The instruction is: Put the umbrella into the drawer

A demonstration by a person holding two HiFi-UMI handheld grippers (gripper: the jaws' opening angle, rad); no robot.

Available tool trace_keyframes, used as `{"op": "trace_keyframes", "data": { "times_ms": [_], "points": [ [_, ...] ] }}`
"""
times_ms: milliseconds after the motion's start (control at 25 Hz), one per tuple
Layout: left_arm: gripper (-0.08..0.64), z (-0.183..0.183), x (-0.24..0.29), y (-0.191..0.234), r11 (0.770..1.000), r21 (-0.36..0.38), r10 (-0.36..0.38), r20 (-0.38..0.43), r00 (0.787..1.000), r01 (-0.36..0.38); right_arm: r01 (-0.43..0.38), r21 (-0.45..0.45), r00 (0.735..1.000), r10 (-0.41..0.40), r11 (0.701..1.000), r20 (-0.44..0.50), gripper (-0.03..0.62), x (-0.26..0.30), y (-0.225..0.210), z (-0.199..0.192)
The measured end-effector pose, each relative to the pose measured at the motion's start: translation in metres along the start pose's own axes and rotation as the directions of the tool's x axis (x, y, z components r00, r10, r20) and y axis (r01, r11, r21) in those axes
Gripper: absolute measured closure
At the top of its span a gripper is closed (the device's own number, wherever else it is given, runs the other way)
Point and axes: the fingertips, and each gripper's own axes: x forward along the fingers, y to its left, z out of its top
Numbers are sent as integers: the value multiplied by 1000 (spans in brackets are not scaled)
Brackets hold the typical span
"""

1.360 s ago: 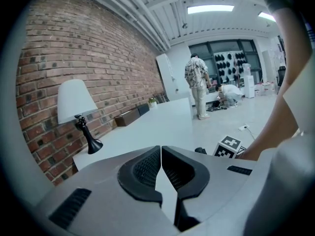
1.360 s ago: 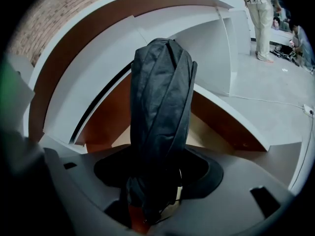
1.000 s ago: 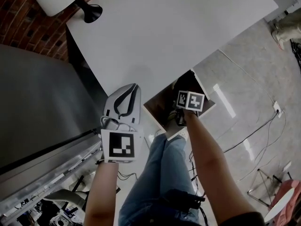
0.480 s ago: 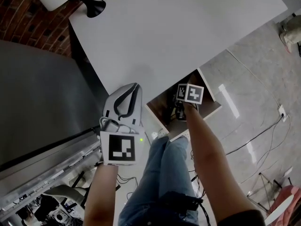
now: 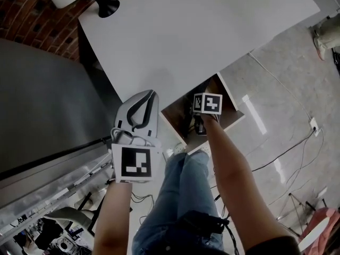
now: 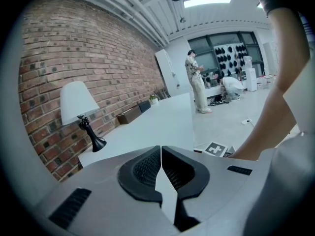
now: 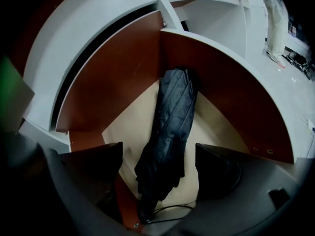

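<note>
A: Where does the umbrella lie from the right gripper [image 7: 157, 161]?

B: Just below and ahead. The folded black fabric umbrella [image 7: 172, 112] rests inside the open white drawer with red-brown walls [image 7: 216, 82]. Its handle end is nearest and its long axis runs away toward the back corner.

A: Is it pinched?

B: No. The jaws have just been opening and stand spread wide, with the umbrella between them and both pads clear of it.

A: And the other hand?

B: The left gripper [image 6: 161, 171] is pressed together on nothing, up by the white tabletop [image 5: 202, 31]. The right one is nearer the drawer.
</note>
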Motion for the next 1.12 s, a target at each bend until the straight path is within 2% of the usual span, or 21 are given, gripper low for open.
{"op": "trace_keyframes", "data": {
  "times_ms": [160,320,520,840,1120],
  "points": [
    [557,7,-7,-3,1000,-16,-1,8,1000,1,4,-37,1000,-4,999,7,153,-24,8,2],
    [557,9,-14,-7,999,-35,-11,-1,1000,11,43,-106,999,-39,993,33,155,-51,16,7],
    [557,24,-24,-5,999,-48,-8,8,1000,8,34,-104,999,-33,994,5,155,-85,28,1],
    [557,44,-40,-2,996,-87,12,22,1000,-10,52,-222,999,-49,974,18,156,-146,47,-2],
    [557,60,-62,7,994,-106,36,39,999,-32,24,-270,998,-6,962,66,173,-208,73,12]
  ]
}}
